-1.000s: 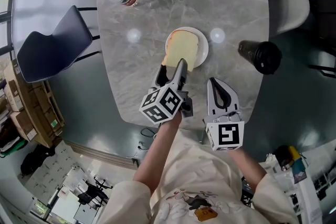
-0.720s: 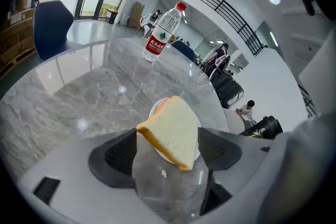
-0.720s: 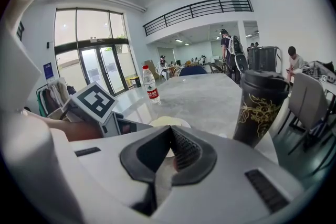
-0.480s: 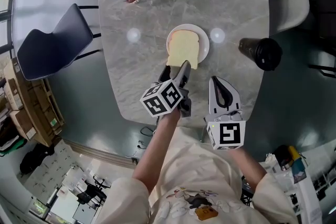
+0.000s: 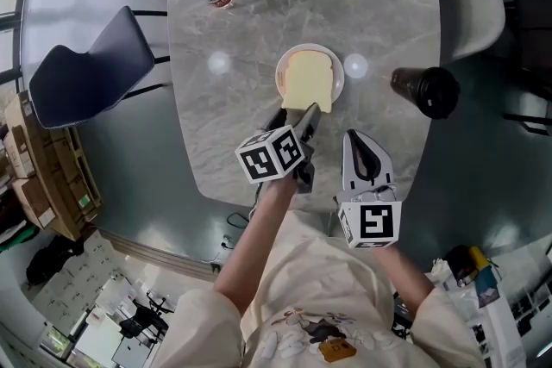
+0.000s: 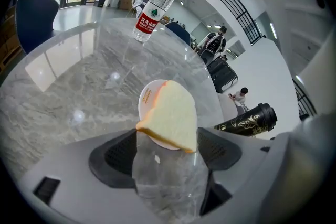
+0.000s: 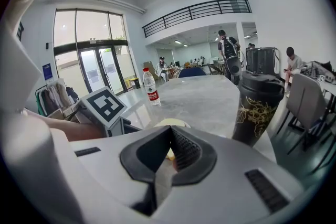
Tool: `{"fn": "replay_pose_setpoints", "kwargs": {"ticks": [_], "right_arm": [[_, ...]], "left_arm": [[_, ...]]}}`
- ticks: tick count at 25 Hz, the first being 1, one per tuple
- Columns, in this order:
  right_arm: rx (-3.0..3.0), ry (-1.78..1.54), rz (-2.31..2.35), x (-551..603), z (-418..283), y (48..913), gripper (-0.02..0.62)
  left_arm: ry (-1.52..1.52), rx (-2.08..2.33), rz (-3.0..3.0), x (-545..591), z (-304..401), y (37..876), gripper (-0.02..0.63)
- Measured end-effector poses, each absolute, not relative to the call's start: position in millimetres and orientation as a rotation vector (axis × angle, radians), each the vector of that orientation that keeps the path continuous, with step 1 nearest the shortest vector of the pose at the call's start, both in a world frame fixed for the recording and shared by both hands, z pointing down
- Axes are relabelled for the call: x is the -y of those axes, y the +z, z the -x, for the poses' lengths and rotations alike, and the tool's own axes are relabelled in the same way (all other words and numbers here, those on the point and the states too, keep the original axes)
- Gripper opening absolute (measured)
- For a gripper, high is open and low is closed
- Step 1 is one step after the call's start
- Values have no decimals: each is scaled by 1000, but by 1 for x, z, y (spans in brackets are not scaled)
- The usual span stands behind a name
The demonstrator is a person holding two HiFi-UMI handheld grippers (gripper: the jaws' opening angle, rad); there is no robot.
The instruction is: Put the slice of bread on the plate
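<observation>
- Risk: the slice of bread (image 5: 308, 80) lies over the white plate (image 5: 337, 70) but overhangs its 6 o'clock rim. Letting go there could tip it onto the tabletop (image 5: 259, 21), I'd judge.
- Risk: soft crumb may cling to a pad and drag off on pull-back.
- Left claw (image 5: 299, 110) grips the slice's near edge, jaws wide, one each side. The forearm reaches toward 12 o'clock.
- Right claw (image 5: 358, 138) is closed and empty, at the plate's 5 o'clock. A black tumbler (image 5: 424, 90) stands at 3 o'clock.
</observation>
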State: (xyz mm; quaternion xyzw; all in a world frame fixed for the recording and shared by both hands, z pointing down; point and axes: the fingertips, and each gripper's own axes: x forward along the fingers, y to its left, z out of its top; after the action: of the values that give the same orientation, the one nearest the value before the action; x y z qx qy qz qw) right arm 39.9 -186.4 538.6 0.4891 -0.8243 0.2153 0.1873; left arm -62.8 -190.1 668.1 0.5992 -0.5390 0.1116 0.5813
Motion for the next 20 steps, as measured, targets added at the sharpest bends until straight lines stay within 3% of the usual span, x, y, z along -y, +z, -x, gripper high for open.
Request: {"fn": "replay_pose_setpoints", "kwargs": {"ticks": [20], "right_arm": [[2331, 599, -1418, 175, -63, 517, 5]], "left_arm": [[117, 1199, -1398, 166, 44, 629, 347]]}}
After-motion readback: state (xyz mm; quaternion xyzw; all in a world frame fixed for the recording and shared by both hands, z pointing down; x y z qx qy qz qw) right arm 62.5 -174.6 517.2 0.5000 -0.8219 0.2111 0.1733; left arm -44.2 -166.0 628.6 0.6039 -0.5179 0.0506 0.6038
